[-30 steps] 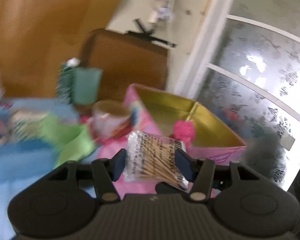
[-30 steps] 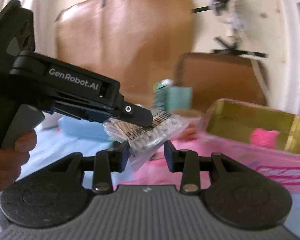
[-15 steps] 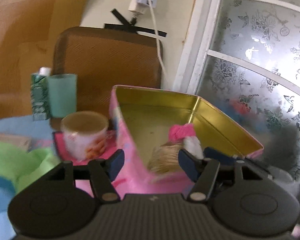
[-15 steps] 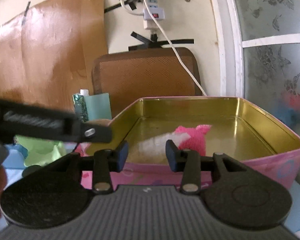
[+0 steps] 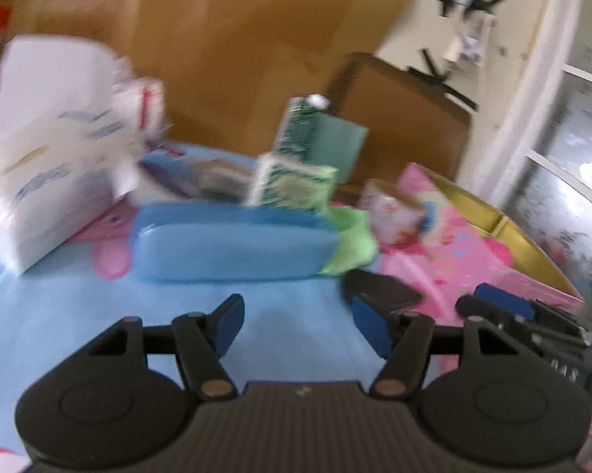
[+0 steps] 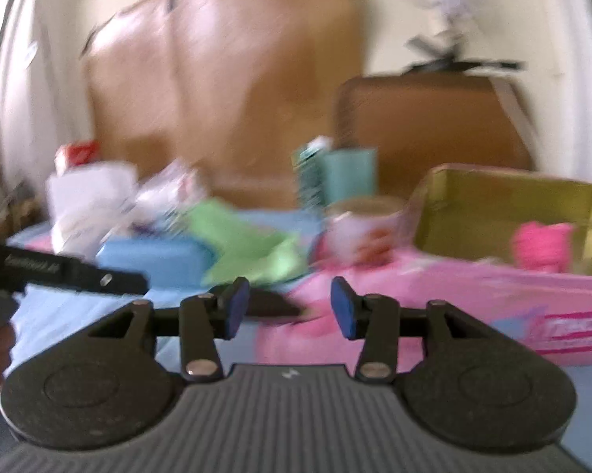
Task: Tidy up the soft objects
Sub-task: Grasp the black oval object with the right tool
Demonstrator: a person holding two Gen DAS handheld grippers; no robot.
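Though near, green cloth (image 5: 349, 246) beyond fingers (image 5: 226, 321)

Tin box (image 6: 493, 193) right, fluffy ball (image 6: 542, 242) inside; cup (image 6: 361, 232) left of it (cloth (image 6: 252, 248) and case (image 6: 154, 260) further left).

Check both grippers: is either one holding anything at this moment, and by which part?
Nothing is held. The left gripper has nothing between its pads; the right gripper is opening, equally empty.

Ahead of me a cream wall (image 5: 422, 19) stands behind a large brown board (image 5: 217, 39); a brown chair back (image 5: 398, 118) sits before it. Daylight glows through the frosted patterned window (image 5: 572, 157) at right.
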